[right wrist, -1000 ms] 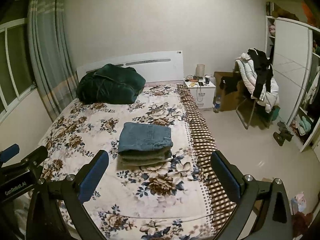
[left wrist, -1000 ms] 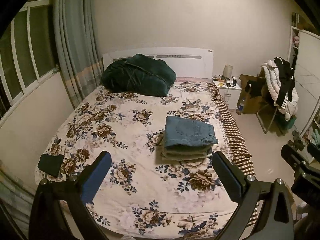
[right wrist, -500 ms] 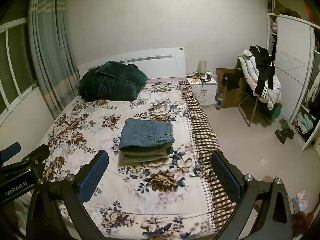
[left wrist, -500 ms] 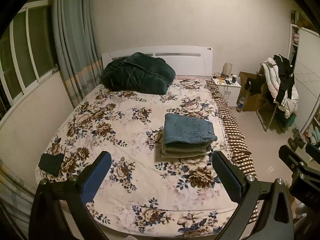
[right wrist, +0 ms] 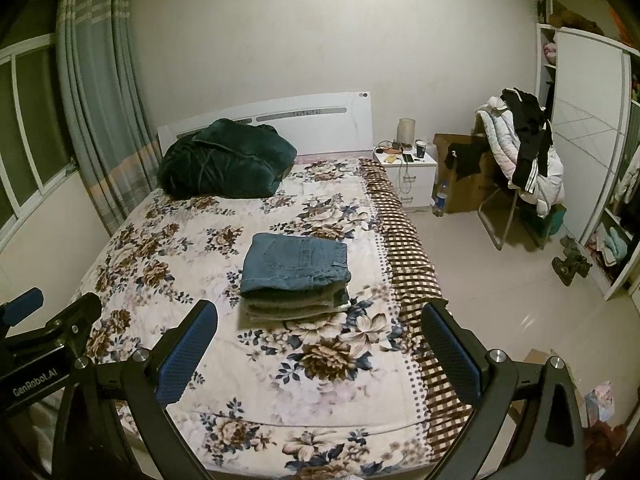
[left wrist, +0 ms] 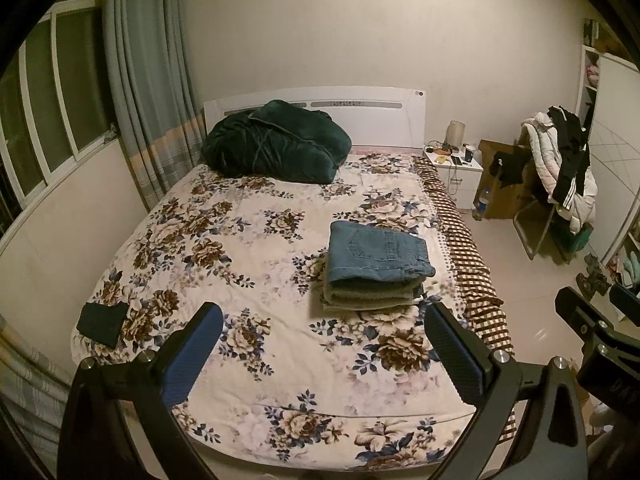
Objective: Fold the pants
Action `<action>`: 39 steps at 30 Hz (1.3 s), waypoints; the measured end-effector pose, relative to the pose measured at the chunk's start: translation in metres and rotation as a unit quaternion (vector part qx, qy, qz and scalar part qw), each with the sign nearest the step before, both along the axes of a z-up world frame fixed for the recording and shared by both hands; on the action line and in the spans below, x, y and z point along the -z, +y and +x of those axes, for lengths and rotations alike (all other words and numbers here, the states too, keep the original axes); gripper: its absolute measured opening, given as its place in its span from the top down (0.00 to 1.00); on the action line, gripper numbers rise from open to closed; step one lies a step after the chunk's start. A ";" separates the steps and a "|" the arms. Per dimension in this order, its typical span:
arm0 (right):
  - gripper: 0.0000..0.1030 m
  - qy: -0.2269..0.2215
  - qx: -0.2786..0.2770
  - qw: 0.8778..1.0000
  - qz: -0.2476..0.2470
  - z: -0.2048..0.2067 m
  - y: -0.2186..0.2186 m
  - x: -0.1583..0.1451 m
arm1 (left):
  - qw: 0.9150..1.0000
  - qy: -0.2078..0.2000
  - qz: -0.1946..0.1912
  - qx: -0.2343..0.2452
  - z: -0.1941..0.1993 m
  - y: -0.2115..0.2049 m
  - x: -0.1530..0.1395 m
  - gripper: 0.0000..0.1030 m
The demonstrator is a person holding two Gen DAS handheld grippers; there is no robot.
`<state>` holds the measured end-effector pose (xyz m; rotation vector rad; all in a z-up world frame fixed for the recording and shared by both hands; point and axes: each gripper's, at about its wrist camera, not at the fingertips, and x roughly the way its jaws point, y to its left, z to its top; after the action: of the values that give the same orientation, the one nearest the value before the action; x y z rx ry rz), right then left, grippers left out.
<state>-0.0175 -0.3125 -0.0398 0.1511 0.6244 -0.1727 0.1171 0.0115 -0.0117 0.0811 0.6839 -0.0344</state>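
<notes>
Both claws, the left gripper [left wrist: 320, 344] and the right gripper [right wrist: 320, 342], have pulled back from the bed [left wrist: 280, 364], wide apart and holding nothing, so the folded pants [left wrist: 376, 254] on their pile look done.

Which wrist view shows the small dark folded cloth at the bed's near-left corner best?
The left wrist view: the dark folded cloth lies fully visible on the floral bedspread, left of the open left gripper. In the right wrist view that corner is covered by the left gripper's body, so the cloth does not show there.
</notes>
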 end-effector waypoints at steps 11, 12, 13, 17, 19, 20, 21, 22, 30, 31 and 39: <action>0.00 0.007 -0.007 1.000 -0.003 0.003 0.003 0.009 | 1.000 0.013 -0.006 0.001 0.003 0.005 0.008 0.00; 0.00 0.008 -0.007 1.000 -0.002 0.004 0.003 0.009 | 1.000 0.014 -0.006 0.001 0.004 0.005 0.009 0.00; 0.00 0.010 -0.008 1.000 -0.001 0.004 0.004 0.011 | 1.000 0.015 -0.005 0.001 0.004 0.005 0.010 0.00; 0.00 0.011 -0.008 1.000 -0.001 0.004 0.005 0.014 | 1.000 0.015 -0.006 0.002 0.005 0.005 0.010 0.00; 0.00 0.012 -0.009 1.000 0.000 0.004 0.005 0.014 | 1.000 0.015 -0.005 0.002 0.005 0.005 0.010 0.00; 0.00 0.012 -0.009 1.000 -0.001 0.004 0.005 0.014 | 1.000 0.015 -0.005 0.002 0.005 0.006 0.010 0.00; 0.00 0.012 -0.008 1.000 -0.002 0.004 0.005 0.014 | 1.000 0.015 -0.005 0.002 0.005 0.006 0.010 0.00; 0.00 0.014 -0.009 1.000 -0.002 0.004 0.005 0.016 | 1.000 0.015 -0.006 0.002 0.005 0.006 0.010 0.00; 0.00 0.015 -0.009 1.000 -0.003 0.004 0.006 0.020 | 1.000 0.016 -0.006 0.002 0.006 0.004 0.011 0.00; 0.00 0.016 -0.009 1.000 -0.003 0.004 0.006 0.020 | 1.000 0.016 -0.005 0.002 0.006 0.005 0.011 0.00; 0.00 0.020 -0.014 1.000 -0.003 0.003 0.005 0.028 | 1.000 0.014 -0.001 0.000 0.007 0.006 0.013 0.00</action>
<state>-0.0147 -0.3074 -0.0681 0.1339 0.6645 -0.1513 0.1240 0.0176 -0.0249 0.0783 0.7109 -0.0363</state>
